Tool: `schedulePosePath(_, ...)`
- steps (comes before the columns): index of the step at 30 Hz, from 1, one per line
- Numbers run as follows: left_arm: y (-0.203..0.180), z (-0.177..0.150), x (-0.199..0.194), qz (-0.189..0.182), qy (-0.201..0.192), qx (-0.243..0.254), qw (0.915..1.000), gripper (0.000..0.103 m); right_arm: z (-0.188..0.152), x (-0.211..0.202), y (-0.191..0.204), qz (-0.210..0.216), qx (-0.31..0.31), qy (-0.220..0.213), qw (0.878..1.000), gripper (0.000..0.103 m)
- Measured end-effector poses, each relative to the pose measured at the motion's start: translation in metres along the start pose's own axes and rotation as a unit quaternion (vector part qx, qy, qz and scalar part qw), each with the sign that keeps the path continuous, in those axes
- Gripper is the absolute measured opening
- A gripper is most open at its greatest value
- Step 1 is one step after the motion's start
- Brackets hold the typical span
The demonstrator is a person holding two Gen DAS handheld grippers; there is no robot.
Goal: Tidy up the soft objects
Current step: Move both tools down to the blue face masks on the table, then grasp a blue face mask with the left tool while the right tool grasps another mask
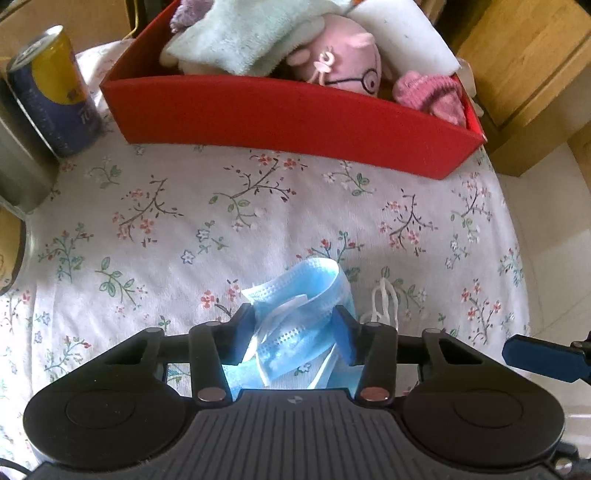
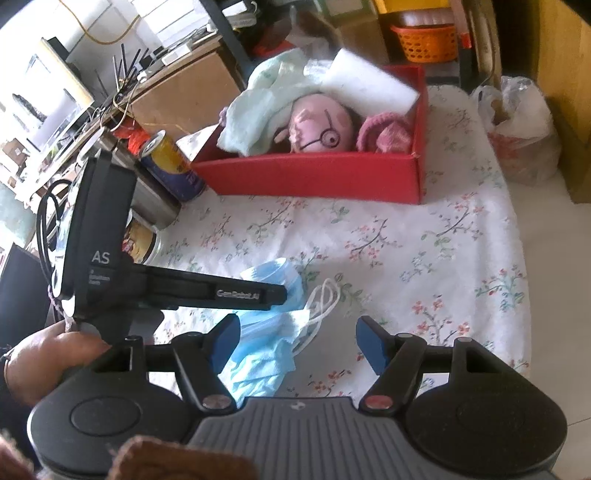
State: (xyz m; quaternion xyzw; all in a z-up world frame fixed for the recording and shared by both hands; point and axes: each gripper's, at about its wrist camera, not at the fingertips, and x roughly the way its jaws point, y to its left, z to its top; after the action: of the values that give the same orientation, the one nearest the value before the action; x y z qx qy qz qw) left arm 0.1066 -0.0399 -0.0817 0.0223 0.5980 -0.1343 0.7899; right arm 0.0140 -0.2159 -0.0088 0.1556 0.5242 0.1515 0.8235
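Nearest to me, the left tongs (image 1: 295, 328) point steeply down over a crumpled blue face mask (image 1: 306, 306) lying on the floral cloth (image 1: 184, 229) of the desk. The mask bunches up between the two blue pads (image 1: 345, 334), which stand at about half width against its sides; whether they actually press on it I cannot tell (the folds hide the contact). The mask's white ear loops (image 1: 382, 304) trail onto the cloth just to its right. My right tongs (image 2: 297, 343) hover just beside the same mask (image 2: 266, 354), half open, with nothing clamped between them; the left pad overlaps the mask's edge in the right wrist view. A hand (image 2: 44, 362) grips the left tool's handle at the lower left. Farther back, a red box (image 1: 288, 122) rests on the cloth, holding a pale green towel (image 1: 236, 40), a pink plush toy with glasses (image 1: 343, 55), a pink knitted item (image 1: 432, 96) and a white foam block (image 1: 402, 33). A yellow and blue can (image 1: 51, 92) stands upright left of the box.
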Motion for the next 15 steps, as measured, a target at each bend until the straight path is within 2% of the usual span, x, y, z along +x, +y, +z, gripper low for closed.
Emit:
schedulePosePath(1, -0.003, -0.001, 0.000, 0.003, 0.000, 0.006, 1.0000, 0.047, 0.000, 0.002, 0.002, 0.001, -0.001, 0.003, 1.000, 0.041)
schedulePosePath(2, -0.005, 0.000, 0.001, 0.005, 0.000, 0.012, 0.9999, 0.052, 0.000, 0.003, 0.003, 0.002, -0.004, 0.006, 1.000, 0.041)
schedulePosePath(3, -0.007, 0.000, 0.004, 0.004, 0.004, 0.015, 0.9999, 0.060, -0.001, 0.004, 0.005, 0.002, -0.006, 0.006, 1.000, 0.041)
schedulePosePath(4, -0.008, 0.002, 0.007, 0.001, 0.008, 0.012, 0.9999, 0.072, -0.001, 0.004, 0.007, 0.004, -0.008, 0.007, 1.000, 0.041)
schedulePosePath(5, -0.009, 0.002, 0.011, 0.004, 0.008, 0.012, 0.9999, 0.074, -0.001, 0.004, 0.008, 0.006, -0.010, 0.007, 1.000, 0.041)
schedulePosePath(8, -0.021, 0.002, 0.014, 0.036, -0.004, 0.046, 0.9983, 0.068, -0.002, 0.007, 0.009, 0.003, -0.011, 0.011, 1.000, 0.042)
schedulePosePath(15, -0.006, 0.006, 0.005, 0.014, -0.006, 0.009, 0.9998, 0.040, -0.003, 0.013, 0.009, 0.001, -0.020, 0.017, 1.000, 0.042)
